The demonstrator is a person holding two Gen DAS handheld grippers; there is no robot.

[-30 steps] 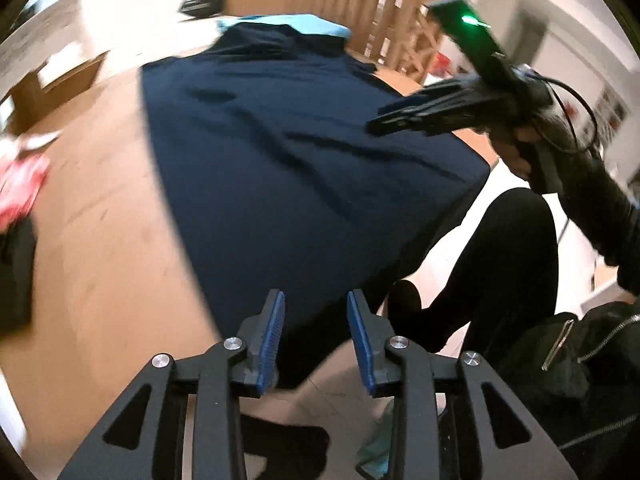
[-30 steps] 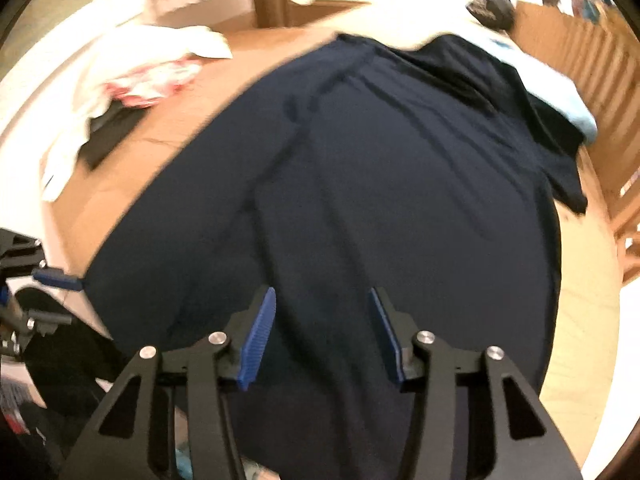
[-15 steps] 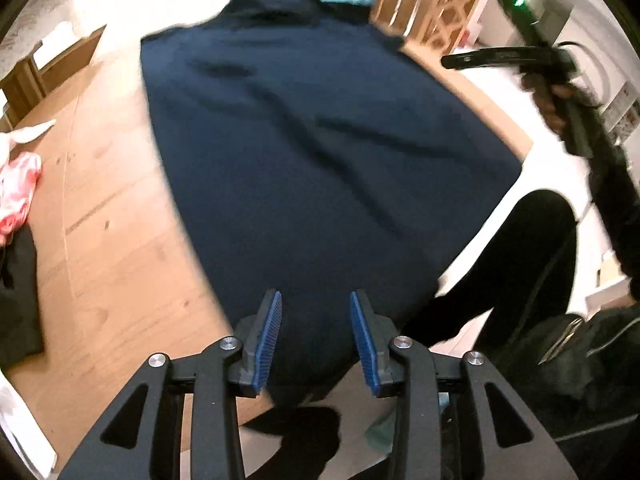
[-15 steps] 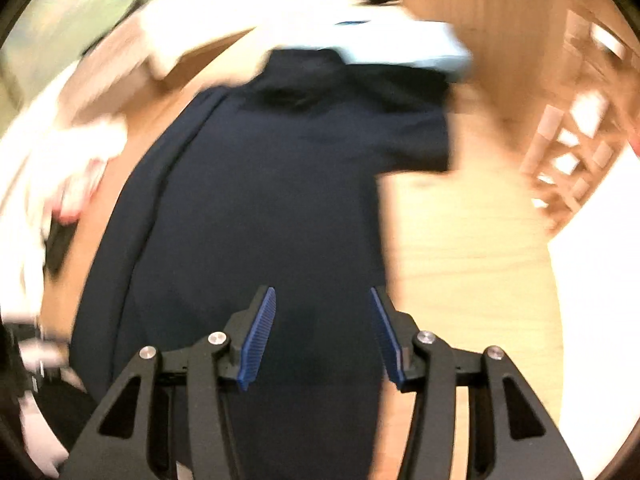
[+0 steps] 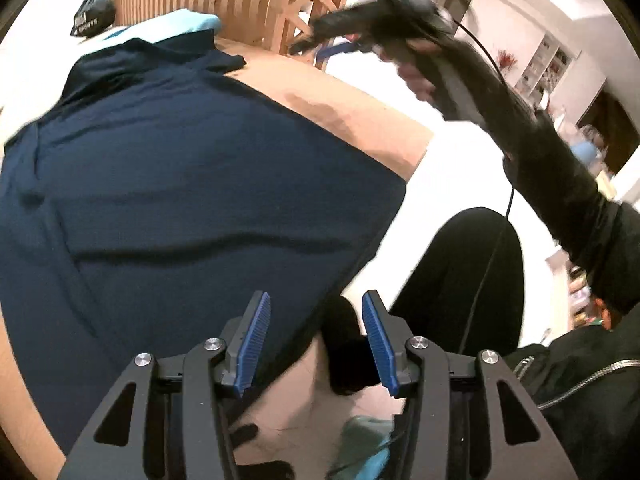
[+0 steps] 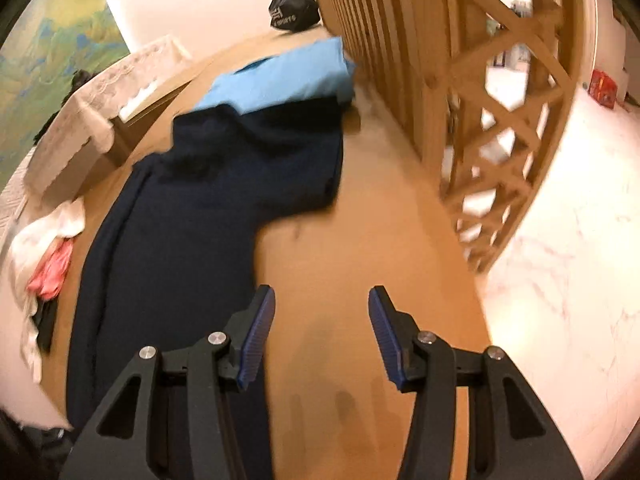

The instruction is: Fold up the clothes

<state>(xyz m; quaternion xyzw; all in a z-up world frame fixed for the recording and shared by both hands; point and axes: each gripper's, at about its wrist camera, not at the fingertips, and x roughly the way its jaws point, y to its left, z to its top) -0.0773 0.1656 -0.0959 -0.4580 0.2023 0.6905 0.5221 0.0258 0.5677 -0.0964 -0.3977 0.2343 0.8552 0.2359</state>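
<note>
Lying beyond spread jaws: navy shirt [image 6: 192, 216]

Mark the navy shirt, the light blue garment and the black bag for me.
navy shirt [image 6: 192, 216]: right wrist view, mid body fabric.
light blue garment [image 6: 280, 80]: right wrist view, flat top face.
black bag [image 6: 294, 8]: right wrist view, its front.

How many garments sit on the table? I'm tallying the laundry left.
4 at least: navy shirt spread centrally, light blue one at its far end, pink and white pieces bunched at the left edge. Others may be hidden.
</note>
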